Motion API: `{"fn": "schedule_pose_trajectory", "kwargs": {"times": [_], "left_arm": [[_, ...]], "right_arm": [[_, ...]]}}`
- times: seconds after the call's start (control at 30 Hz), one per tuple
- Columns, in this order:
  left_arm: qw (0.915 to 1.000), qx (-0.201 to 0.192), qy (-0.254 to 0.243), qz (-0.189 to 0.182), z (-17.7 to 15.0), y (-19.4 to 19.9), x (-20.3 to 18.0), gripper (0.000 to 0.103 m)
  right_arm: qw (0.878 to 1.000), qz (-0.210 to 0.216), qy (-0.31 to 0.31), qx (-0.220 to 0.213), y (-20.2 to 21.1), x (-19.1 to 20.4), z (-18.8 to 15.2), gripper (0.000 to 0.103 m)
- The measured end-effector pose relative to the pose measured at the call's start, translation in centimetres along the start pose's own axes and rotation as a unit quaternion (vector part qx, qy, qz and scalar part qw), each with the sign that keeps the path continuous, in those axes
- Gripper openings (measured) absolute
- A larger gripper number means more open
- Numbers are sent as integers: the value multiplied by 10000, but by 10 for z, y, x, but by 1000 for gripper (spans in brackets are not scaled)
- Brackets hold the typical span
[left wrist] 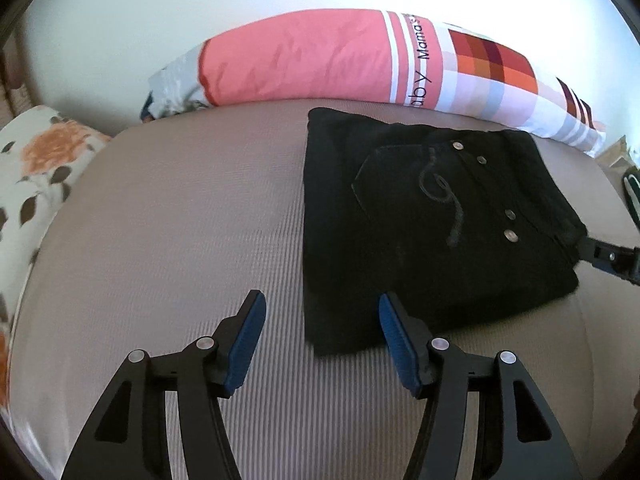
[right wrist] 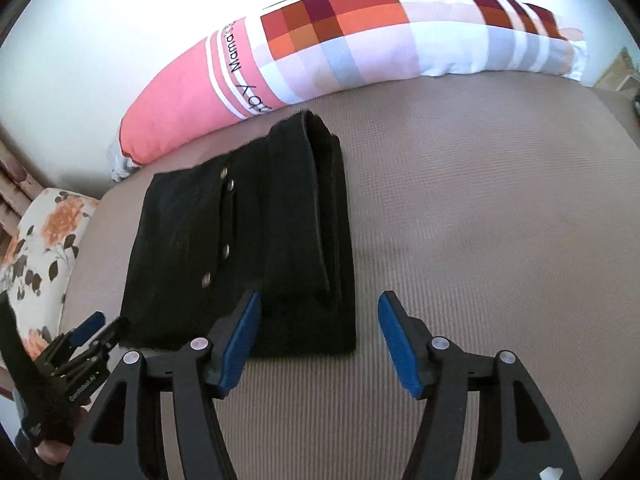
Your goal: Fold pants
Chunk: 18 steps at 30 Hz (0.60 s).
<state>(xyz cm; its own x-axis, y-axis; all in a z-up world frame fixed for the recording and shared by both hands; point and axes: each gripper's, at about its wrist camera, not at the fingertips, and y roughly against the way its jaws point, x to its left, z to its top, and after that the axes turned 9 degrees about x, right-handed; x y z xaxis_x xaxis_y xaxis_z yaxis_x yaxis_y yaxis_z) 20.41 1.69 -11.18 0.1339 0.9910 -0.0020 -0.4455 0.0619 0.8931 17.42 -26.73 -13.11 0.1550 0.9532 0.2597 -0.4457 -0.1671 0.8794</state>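
The folded pants [left wrist: 432,224] lie just ahead between both gaping claws, left claw [left wrist: 322,344] and right claw [right wrist: 320,344], each empty.

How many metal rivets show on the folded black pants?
4 round metal rivets on the folded black pants: two by the far edge, two nearer. Folds may hide more.

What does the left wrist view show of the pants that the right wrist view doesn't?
Left wrist only: the back pocket with its stitched curl. Right wrist only: the stacked folded layers along the pants' right edge, and the person's hand holding the left gripper. Both: black folded pants with metal studs, the long pillow, the floral cushion, both grippers open.
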Motion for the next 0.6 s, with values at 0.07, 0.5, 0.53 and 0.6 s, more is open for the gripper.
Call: {"fn": "schedule_pose_trajectory", "kwargs": {"times": [0.07,0.5,0.53,0.6], "left_arm": [[9999,31,3,110,-11,10,-2,60],[9988,-95,372,287,-83,73,-14,60],[9989,-112,373,252,-85,77,-13,60],[9985,-217,371,325,-89,85,-11,60]], "right_arm": [[9999,-97,9,-31,6,2,-13,60],[9970,-493,466,-364,34,43,-79,75],[9969,-504,480,-372,36,47,-82,75],[9961,-546,558,-423,41,54,-87,76]]}}
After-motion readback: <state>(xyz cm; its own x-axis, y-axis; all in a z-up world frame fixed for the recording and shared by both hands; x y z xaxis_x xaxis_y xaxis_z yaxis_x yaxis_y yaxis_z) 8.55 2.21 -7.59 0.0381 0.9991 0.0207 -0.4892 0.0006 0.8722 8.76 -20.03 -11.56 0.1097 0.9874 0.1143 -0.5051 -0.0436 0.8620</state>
